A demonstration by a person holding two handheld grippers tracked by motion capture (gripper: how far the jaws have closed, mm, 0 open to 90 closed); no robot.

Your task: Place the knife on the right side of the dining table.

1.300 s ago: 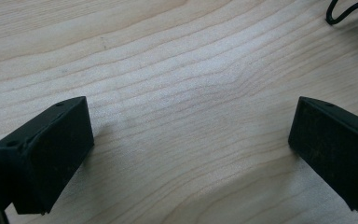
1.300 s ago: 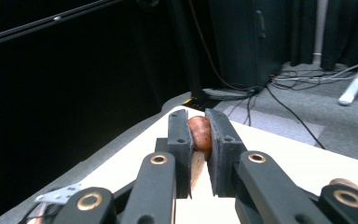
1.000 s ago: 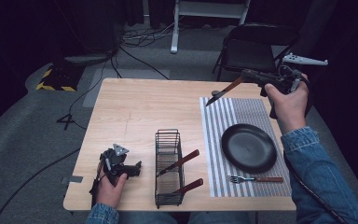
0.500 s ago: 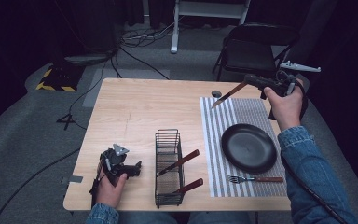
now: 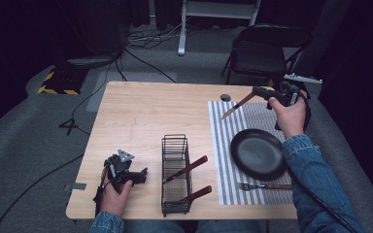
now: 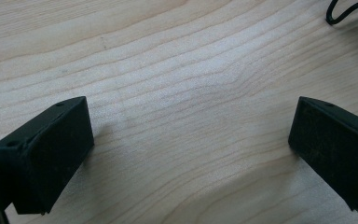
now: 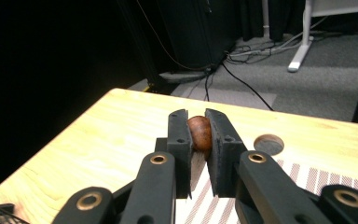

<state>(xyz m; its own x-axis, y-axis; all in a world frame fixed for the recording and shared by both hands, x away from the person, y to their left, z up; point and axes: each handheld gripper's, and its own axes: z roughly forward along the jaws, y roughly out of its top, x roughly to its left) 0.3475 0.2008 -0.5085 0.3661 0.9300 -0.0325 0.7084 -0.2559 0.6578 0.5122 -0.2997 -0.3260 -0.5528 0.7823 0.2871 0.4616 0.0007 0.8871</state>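
Note:
My right gripper (image 5: 259, 91) is above the far edge of the striped placemat (image 5: 226, 160), shut on the wooden handle of a knife (image 5: 235, 107). Its blade slants down to the left over the mat's far left corner. In the right gripper view the handle's rounded brown end (image 7: 200, 133) is clamped between the pads of the right gripper (image 7: 196, 120). My left gripper (image 5: 141, 175) lies on the wooden table (image 5: 141, 111) at the near left, held by a hand. The left gripper (image 6: 191, 149) is open, with bare wood between its jaws.
A black wire basket (image 5: 176, 145) stands near the front middle with two wooden-handled utensils (image 5: 189, 167) in it. A black plate (image 5: 257, 153) sits on the placemat, a fork (image 5: 264, 186) just in front of it. A round cable hole (image 5: 226, 97) lies at the mat's far corner. A folding chair (image 5: 260, 53) stands beyond the table.
The right hand has come down toward the placemat with the knife, whose tip now hangs lower over the mat's far corner. The left gripper has stayed put.

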